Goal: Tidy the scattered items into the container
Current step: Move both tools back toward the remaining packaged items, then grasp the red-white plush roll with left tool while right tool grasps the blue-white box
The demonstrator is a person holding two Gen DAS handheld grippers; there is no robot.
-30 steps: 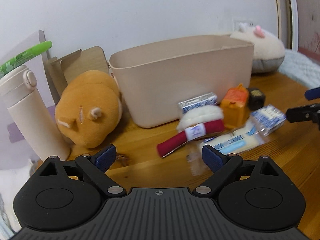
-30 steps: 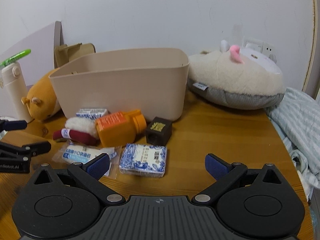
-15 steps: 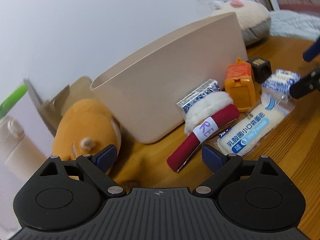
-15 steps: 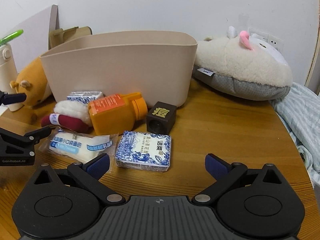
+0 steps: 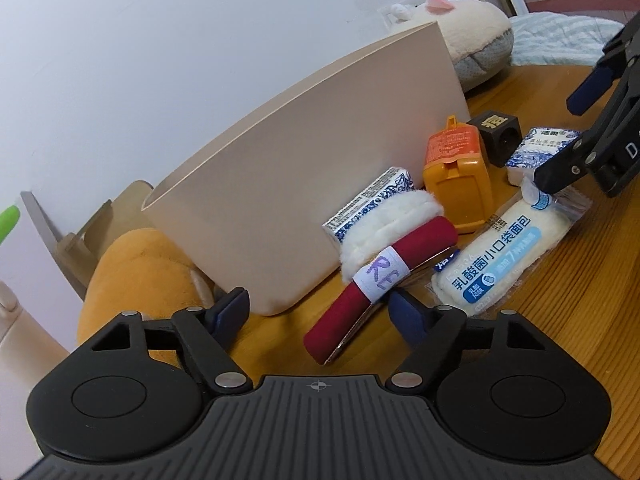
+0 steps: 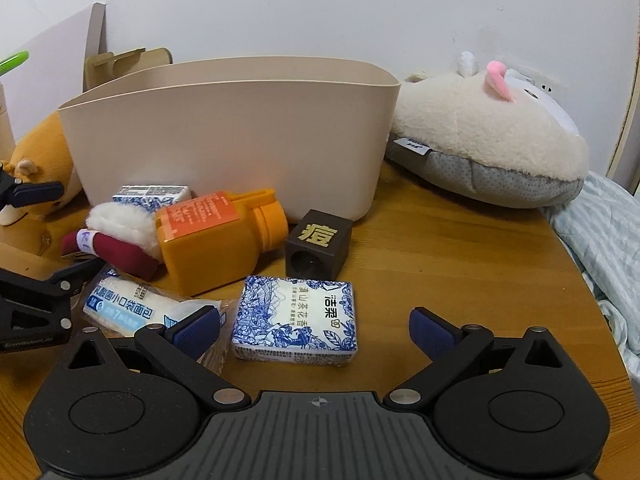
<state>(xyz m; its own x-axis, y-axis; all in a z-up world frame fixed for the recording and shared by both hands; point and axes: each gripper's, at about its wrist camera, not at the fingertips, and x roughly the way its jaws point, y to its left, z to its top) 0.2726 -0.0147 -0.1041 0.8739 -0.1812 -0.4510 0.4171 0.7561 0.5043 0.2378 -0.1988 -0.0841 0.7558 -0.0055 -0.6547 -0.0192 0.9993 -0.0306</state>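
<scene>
Left gripper (image 5: pixel 318 310) now nearer, jaws apart around red roll (image 5: pixel 376 280); right gripper (image 6: pixel 314 330) wide, tissue pack (image 6: pixel 296 322) between.

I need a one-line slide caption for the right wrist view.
Open right gripper poised over a tissue pack, with a bottle, cube and empty bin behind.

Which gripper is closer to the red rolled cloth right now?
Left. The left gripper has the red rolled cloth between its open fingers; the right gripper sits farther off, open over the tissue pack.
</scene>
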